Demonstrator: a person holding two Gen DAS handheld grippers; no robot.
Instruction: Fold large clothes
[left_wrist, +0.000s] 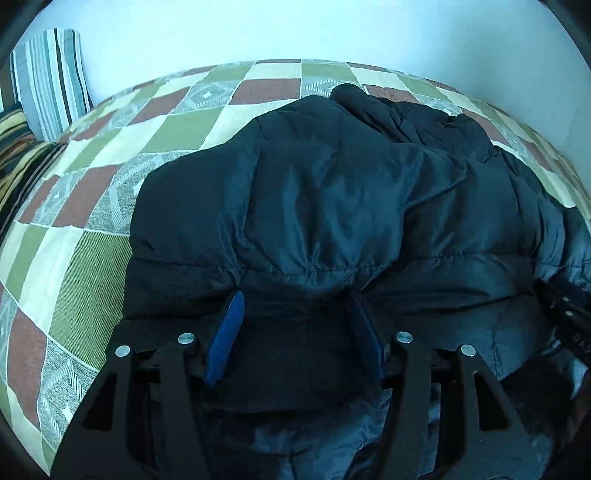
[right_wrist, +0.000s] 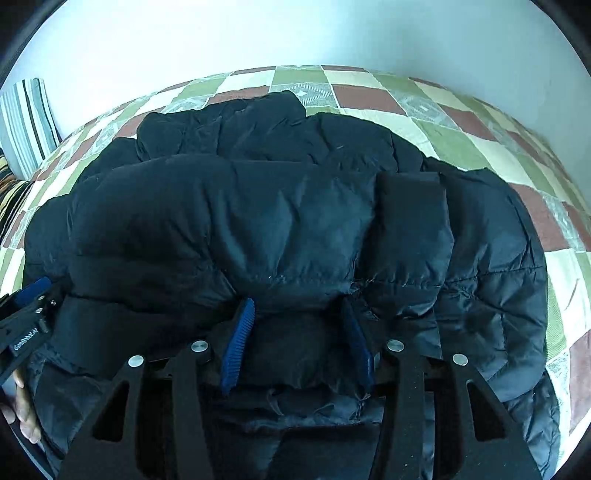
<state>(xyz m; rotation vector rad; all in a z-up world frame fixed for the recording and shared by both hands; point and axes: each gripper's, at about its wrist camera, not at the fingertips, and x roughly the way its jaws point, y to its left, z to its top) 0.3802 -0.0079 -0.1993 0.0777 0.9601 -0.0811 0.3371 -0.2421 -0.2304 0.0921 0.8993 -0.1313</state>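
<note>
A large dark navy puffer jacket lies bunched on the checked bedspread; it also fills the right wrist view. My left gripper has its blue-padded fingers spread, with the jacket's dark hem band bulging between them. My right gripper stands the same way, blue fingers apart around a thick fold of the hem. The left gripper's blue tip also shows in the right wrist view at the far left, on the same hem. Whether the pads press the fabric is hidden.
The bedspread has green, cream and brown squares and runs to a white wall. Striped pillows stand at the far left. A hand shows at the lower left of the right wrist view.
</note>
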